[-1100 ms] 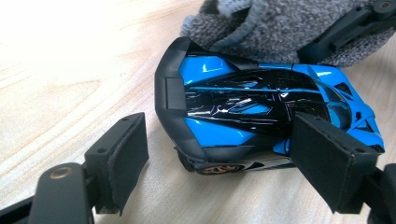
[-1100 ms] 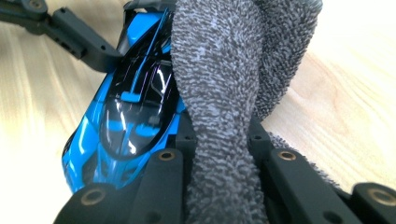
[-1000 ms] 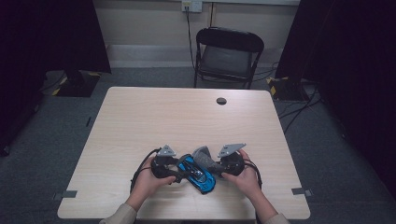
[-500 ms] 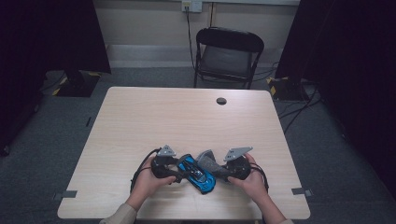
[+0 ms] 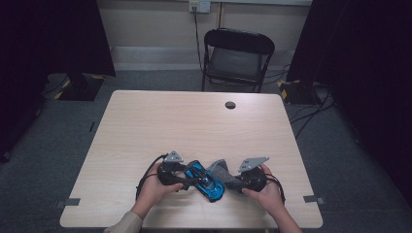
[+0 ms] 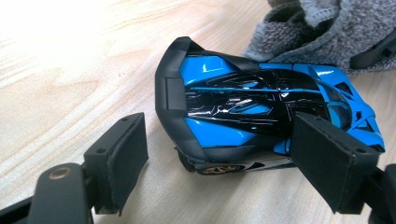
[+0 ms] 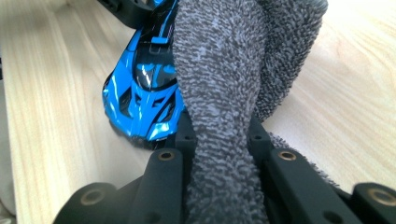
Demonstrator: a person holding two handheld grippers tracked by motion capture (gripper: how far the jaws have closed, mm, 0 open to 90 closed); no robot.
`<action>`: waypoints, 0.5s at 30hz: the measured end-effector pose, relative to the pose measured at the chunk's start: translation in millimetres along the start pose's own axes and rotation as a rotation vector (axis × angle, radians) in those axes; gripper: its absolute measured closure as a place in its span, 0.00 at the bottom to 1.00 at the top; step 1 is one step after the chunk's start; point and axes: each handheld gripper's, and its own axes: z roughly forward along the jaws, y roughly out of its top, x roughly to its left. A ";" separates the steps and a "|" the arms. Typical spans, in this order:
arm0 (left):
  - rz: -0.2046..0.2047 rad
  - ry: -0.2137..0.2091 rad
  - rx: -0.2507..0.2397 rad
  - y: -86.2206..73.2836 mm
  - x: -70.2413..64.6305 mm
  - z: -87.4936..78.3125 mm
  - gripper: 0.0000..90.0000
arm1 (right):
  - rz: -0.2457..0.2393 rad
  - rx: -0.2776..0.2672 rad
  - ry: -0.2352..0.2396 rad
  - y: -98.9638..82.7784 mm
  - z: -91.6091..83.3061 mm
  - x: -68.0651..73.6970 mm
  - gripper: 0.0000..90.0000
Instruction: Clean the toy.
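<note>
Working from my left, I had my left gripper (image 5: 187, 178) resting low on the table (image 5: 194, 121), its jaws spread wide on either side of the rear of the blue and black toy car (image 5: 206, 180), one pad (image 6: 123, 156) standing clear of the bodywork and the other close beside its flank. That car sat on its wheels near the table's front edge, between my two hands. Just beside it, my right gripper (image 5: 233, 182) was pinching a bunched grey cloth (image 5: 221, 170), whose folds draped against the car's nose.
</note>
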 end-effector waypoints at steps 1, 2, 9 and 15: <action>0.000 -0.001 0.000 0.0 0.1 0.0 0.22 | 0.001 0.000 -0.001 -0.8 -0.9 0.3 0.83; 0.000 -0.001 -0.001 0.0 0.1 0.1 0.22 | 0.001 0.001 0.001 -1.8 -1.9 0.5 0.83; 0.003 0.000 -0.004 -0.5 0.1 -0.1 0.22 | 0.010 0.003 0.011 -7.5 -7.4 2.0 0.83; -0.002 -0.004 -0.006 -0.8 0.3 0.1 0.22 | 0.010 0.008 0.019 -10.8 -11.0 3.2 0.83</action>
